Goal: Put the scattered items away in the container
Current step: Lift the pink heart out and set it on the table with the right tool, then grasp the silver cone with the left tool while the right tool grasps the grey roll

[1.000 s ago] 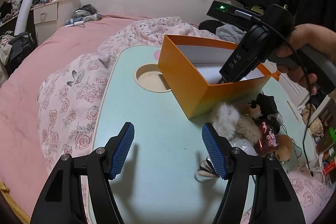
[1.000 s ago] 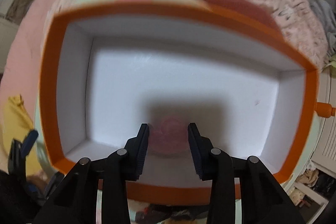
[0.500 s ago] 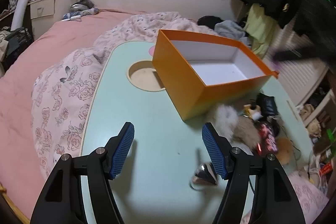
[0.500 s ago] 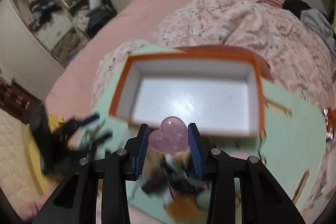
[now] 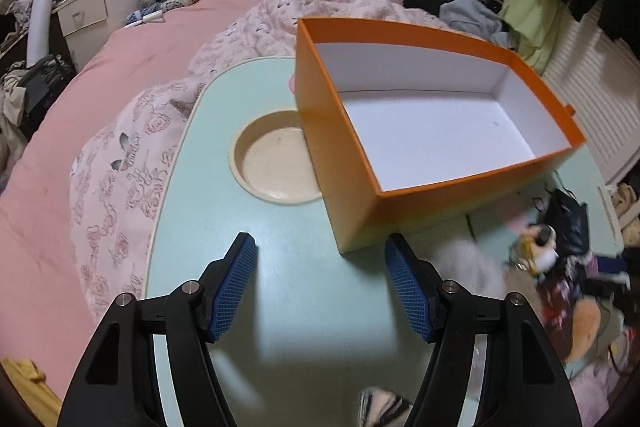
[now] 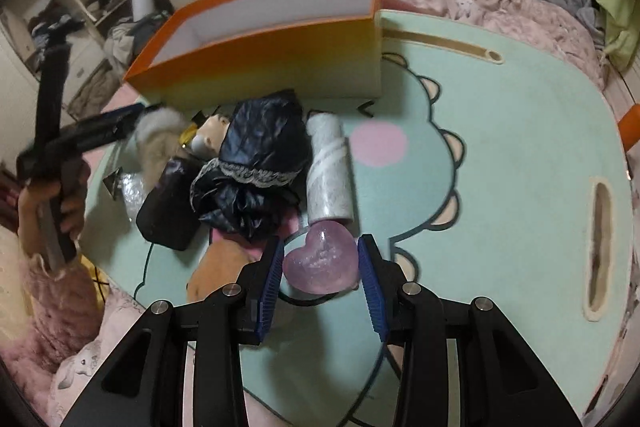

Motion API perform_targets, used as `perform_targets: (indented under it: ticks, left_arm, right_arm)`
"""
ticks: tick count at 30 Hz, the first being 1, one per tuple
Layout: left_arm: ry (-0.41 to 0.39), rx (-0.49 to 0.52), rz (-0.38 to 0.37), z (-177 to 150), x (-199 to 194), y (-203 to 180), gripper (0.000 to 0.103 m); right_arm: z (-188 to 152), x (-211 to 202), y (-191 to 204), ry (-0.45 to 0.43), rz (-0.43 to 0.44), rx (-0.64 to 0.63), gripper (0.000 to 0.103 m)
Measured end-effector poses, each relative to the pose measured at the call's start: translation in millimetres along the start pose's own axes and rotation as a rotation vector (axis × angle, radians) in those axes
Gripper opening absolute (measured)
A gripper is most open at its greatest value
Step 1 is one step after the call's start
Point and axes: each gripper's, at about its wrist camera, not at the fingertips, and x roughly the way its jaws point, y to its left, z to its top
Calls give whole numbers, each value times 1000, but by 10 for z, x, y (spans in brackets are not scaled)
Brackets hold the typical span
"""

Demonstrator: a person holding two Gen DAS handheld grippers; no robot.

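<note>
An orange box point(image 5: 348, 131) with a white empty inside stands on the mint table point(image 5: 280, 267); it also shows in the right wrist view point(image 6: 260, 63). My right gripper point(image 6: 320, 263) is shut on a pink translucent heart point(image 6: 320, 259), low over the table, in front of the pile of items. The pile holds a black crumpled bag point(image 6: 260, 163), a white roll point(image 6: 330, 171), a grey fur ball point(image 6: 156, 135) and a small doll point(image 6: 212, 139). My left gripper point(image 5: 320, 283) is open and empty over the table, near the box's front corner.
A round recess point(image 5: 276, 159) lies in the table left of the box. A pink bed point(image 5: 100, 107) with a floral quilt surrounds the table. A striped item point(image 5: 384, 407) lies near the table's front edge. The table's right side has a slot point(image 6: 598, 243).
My right gripper has pulled back out of the box with the heart still in it and dropped low near the pile. The left gripper has moved closer to the box.
</note>
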Motion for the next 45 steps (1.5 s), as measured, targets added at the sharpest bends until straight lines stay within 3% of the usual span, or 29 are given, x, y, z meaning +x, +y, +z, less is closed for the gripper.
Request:
perform_targets:
  ticks: [4, 8, 10, 12, 14, 17, 22, 28, 36, 41, 42, 43, 45]
  left_arm:
    - [-19, -17, 5, 12, -47, -21, 68]
    - [-42, -59, -37, -99, -214, 39, 68]
    - [-46, -88, -51, -167, -310, 71, 68]
    - [-49, -107, -54, -230, -400, 85, 68]
    - [-60, -126, -54, -300, -499, 90, 68]
    - [-102, -156, -59, -433, -681, 107, 68]
    - [-175, -156, -86, -731, -926, 153, 68]
    - [-127, -6, -71, -997, -961, 63, 68]
    - [-159, 101, -126, -1163, -1154, -154, 68]
    - [-119, 277, -129, -1287, -1066, -494, 68]
    - [-114, 283, -127, -1298, -1023, -534, 62]
    - [-120, 287, -124, -1319, -1002, -556, 42]
    - [-126, 277, -127, -1314, -980, -560, 27]
  right_arm:
    - [-25, -30, 47, -25, 1, -29, 37]
    - [-55, -55, 50, -57, 6, -68, 38]
    - [-88, -106, 28, -98, 30, -86, 43]
    - [-125, -176, -5, -142, 65, -86, 57]
    - [-186, -243, -43, -182, 80, -85, 58]
    - [-319, -372, -64, -255, 45, -67, 60]
    - [-686, -504, 6, -348, -78, -17, 72]
    - [-991, -435, 86, -339, -172, 82, 76]
    - [-1007, -389, 379, -347, -341, -98, 79]
    - [-1003, -337, 230, -318, -306, -64, 83]
    - [-999, -335, 190, -315, -295, -49, 83]
    - [-999, -339, 173, -315, -290, -41, 83]
    - [-995, -333, 183, -312, -279, -27, 83]
